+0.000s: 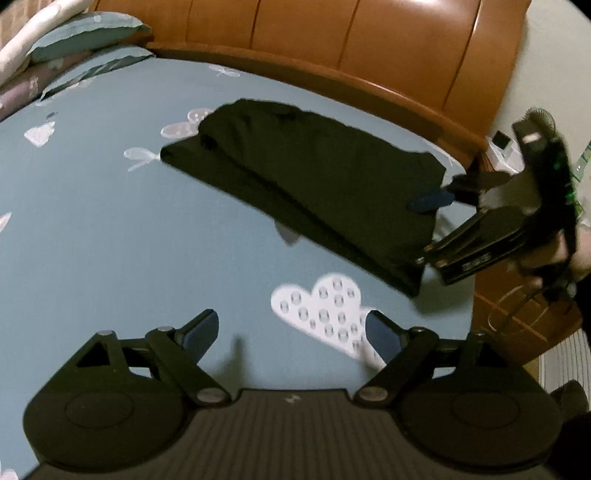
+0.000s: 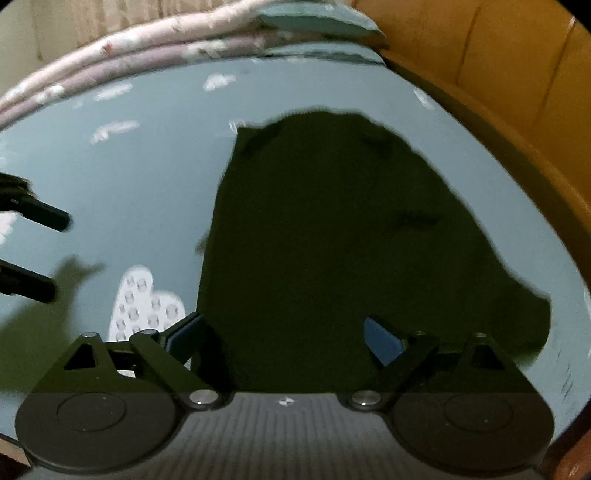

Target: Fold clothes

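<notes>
On the bed [image 1: 110,229], over a blue-grey sheet printed with white hearts and dragonflies, lies a dark garment [image 1: 314,177], folded into a long flat strip.

In the left wrist view the garment runs from about 11 o'clock toward 3 o'clock, well ahead of the left claw [image 1: 295,332]. That claw stands wide open with nothing between its blue pads; only bare sheet and a white heart [image 1: 325,310] lie under it, and it is apart from the garment. At 3 o'clock in the same view the right claw [image 1: 432,229] comes in over the garment's near end, one blue pad [image 1: 428,201] above the cloth and the other finger at the cloth's corner. Its jaws are spread and not pressed on the fabric. A hand [image 1: 554,254] grips its handle, blurred.

In the right wrist view the garment [image 2: 332,229] fills the middle, from 12 o'clock down to 6 o'clock, and passes beneath the right claw [image 2: 284,332], whose fingers are wide apart over the cloth; whether they touch it I cannot tell. The left claw's two fingers [image 2: 44,218] show at 9 o'clock, clear of the garment.

A wooden headboard [image 1: 332,44] curves along the far edge from 12 to 2 o'clock. Pillows [image 1: 85,33] and folded bedding [image 2: 129,55] are stacked at 10 to 11 o'clock.
</notes>
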`<state>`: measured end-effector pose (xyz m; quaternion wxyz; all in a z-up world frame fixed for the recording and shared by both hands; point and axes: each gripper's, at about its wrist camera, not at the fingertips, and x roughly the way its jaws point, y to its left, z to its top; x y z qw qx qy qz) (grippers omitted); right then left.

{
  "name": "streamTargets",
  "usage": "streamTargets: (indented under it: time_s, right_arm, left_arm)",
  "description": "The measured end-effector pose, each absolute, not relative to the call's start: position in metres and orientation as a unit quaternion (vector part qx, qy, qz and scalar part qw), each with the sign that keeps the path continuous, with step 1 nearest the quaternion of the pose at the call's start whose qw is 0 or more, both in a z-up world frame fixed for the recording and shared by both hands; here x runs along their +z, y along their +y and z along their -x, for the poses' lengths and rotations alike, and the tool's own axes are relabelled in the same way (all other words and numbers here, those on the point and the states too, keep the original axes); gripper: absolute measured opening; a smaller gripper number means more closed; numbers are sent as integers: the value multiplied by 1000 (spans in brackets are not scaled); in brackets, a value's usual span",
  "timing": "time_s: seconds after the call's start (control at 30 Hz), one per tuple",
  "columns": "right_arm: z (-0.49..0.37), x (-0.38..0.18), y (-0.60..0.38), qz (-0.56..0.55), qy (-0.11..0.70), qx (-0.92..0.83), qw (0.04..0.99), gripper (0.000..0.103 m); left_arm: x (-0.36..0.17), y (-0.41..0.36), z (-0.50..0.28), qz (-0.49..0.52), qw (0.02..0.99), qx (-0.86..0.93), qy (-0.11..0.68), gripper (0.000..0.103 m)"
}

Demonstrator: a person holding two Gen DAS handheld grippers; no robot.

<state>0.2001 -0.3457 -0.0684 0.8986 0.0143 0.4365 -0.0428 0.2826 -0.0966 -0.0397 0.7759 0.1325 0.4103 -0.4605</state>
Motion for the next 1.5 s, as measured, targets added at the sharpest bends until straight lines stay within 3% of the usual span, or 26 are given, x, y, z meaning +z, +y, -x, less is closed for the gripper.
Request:
streamTargets:
  time_s: [0.17,0.3,0.47,0.6,0.83,1.03,1.23,1.37,1.5]
  right_arm:
    - [-188,-56,-333,-41,425,-87,900,96]
    - [-182,-45,-327,-62,414,-91,903,102]
    - [-186,-57,-319,-64,444,-71,891,102]
    - [-191,-39,-327,-62,405,-74,909,102]
    - [-242,-33,-336,-40,344,-25,938,102]
    - [-288,-65,-337,-52,383,37,922,103]
    - [-251,-47,-344,-66,346,56,934,103]
    - [-207,-37,-392,-84,301,-43,949,103]
    - [-185,-60,-447,-122,322,-120,931,103]
  left_arm:
    - [-33,-76,-264,-152,795,-446,383,87]
    - [-24,-61,-256,-153,816,-432,351,93]
    - [-22,-53,-258,-121,827,-419,355,93]
    - [-22,-50,-254,-109,831,-411,359,93]
    - [-24,-49,-251,-99,842,-374,375,93]
    - [-23,-47,-252,-89,855,-334,387,93]
    - [-23,-59,-258,-87,855,-322,398,93]
    - [-27,-73,-260,-87,848,-332,403,93]
    - [-30,-97,-258,-101,838,-354,403,93]
